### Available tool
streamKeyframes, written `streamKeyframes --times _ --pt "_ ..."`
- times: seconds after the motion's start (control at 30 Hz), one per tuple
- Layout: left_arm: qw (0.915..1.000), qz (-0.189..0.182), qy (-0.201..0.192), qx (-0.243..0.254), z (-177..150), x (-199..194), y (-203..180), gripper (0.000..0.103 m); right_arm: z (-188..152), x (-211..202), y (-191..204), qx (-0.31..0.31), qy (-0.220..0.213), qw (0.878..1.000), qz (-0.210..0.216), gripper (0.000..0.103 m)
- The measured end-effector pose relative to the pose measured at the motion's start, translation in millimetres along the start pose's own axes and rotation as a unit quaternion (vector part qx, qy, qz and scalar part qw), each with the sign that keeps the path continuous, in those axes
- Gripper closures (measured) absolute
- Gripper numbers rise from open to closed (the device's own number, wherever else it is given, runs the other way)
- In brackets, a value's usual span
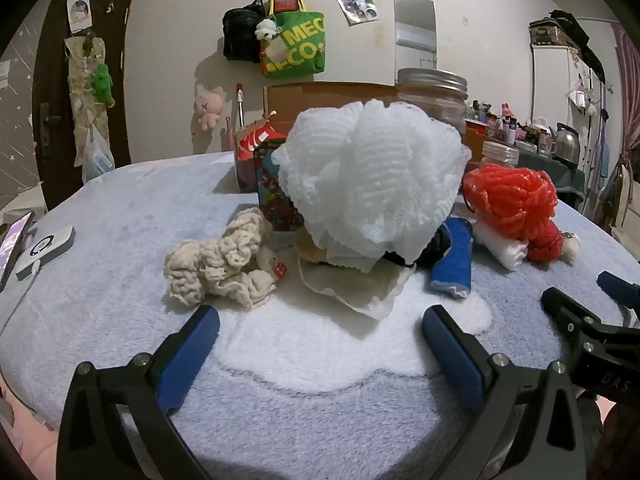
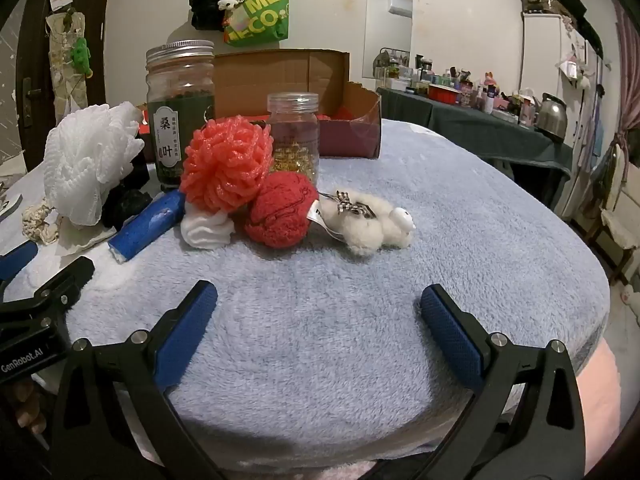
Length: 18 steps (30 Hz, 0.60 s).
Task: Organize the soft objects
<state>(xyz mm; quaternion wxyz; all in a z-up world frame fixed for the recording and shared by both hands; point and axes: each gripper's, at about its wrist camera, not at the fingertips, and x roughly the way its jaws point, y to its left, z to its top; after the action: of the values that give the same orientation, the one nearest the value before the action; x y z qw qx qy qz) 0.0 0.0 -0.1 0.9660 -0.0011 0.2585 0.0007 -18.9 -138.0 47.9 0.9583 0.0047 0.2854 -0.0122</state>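
A: We have both tools hovering low over the blue blanket [image 2: 360,208], tilted down at the pile. Our left gripper [image 1: 320,332] has its jaws spread wide with nothing between them, and our right gripper [image 2: 318,308] stands just as wide and just as empty.

B: So we have not picked anything up yet. Where do the soft things lie?

A: In front of the left tool, the white mesh puff [image 1: 372,176] sits on top of a heap, with a folded cloth [image 1: 352,284] under it and a cream knitted piece [image 1: 216,264] just beside it. Toward the right lie the blue roll [image 2: 146,226], the coral puff [image 2: 228,160] leaning on the red ball [image 2: 280,208], and the white plush bear [image 2: 372,224] touching that ball.

B: And the cardboard box [image 2: 280,76] stands behind the two jars [image 2: 180,108]. We guess that is where things go, though nothing tells us for sure.

A: Then we think it best to start with what lies free. The bear is alone on open blanket, so the right tool can close around its body without dragging neighbours.

B: And on the left we take the white puff from the top first. We pinch it through the middle, firmly, since mesh squashes and slips.
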Motion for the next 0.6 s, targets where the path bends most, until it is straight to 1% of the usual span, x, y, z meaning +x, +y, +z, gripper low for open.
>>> streamKeyframes --times 0.6 --pt "1.0000 -0.001 0.002 -0.002 0.1 0.1 0.1 0.000 -0.6 -0.1 0.4 -0.003 0.001 1.000 -0.002 0.000"
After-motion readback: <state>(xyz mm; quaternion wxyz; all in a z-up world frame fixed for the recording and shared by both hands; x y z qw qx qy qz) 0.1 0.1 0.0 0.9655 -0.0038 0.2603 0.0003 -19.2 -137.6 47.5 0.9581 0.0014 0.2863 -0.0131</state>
